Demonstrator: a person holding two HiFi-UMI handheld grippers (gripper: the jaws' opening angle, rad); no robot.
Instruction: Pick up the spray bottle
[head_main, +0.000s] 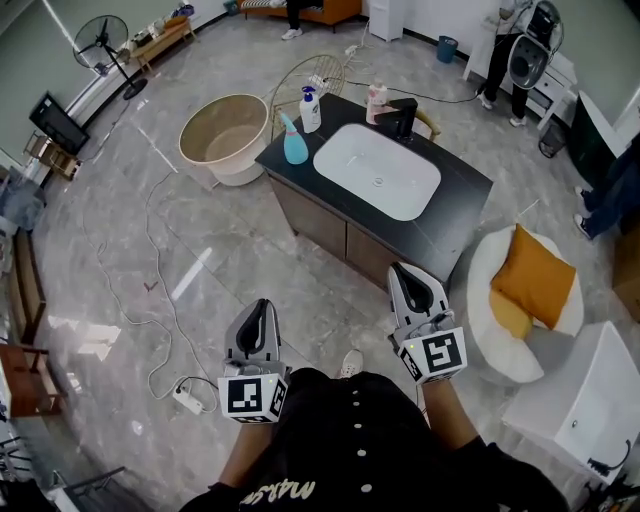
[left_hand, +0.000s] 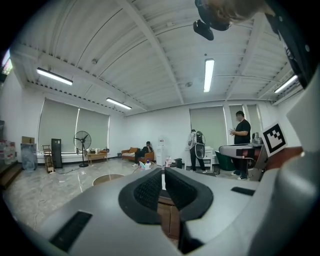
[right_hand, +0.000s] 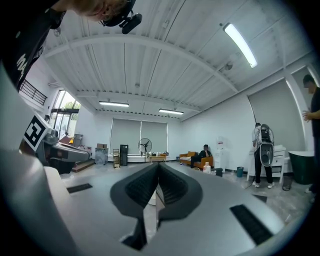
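**Teal spray bottle (head_main: 294, 145) stands on the vanity (head_main: 455, 215), out of reach of both empty grippers**

Seen from the head camera, which looks steeply down, a person stands on a grey marble floor (head_main: 200, 270) and holds a gripper out in each hand.

The left gripper (head_main: 262, 310) is at lower centre-left. Its own view (left_hand: 163, 175) shows the two dark ribbed jaws drawn together to a thin slit, with nothing between them. The right gripper (head_main: 407, 275) is at lower centre-right, its tip close to the vanity's near edge. In its own view (right_hand: 158, 172) the jaws meet at the tips and hold nothing.

Ahead of both stands the dark-topped vanity with a white oval basin (head_main: 390, 185) set into it. The spray bottle is upright on the countertop at the far left corner, just beside the basin's left end and well apart from either gripper. Near it, towards the back edge, is a white pump bottle (head_main: 311, 110). Further along the back edge are a pink bottle (head_main: 377, 100) and a black tap (head_main: 404, 118).

A round beige tub (head_main: 215, 110) sits on the floor to the left of the vanity. To the right is a white armchair (head_main: 500, 340) with an orange cushion (head_main: 535, 275). Other people stand or sit at the far end of the room (too small to describe further).
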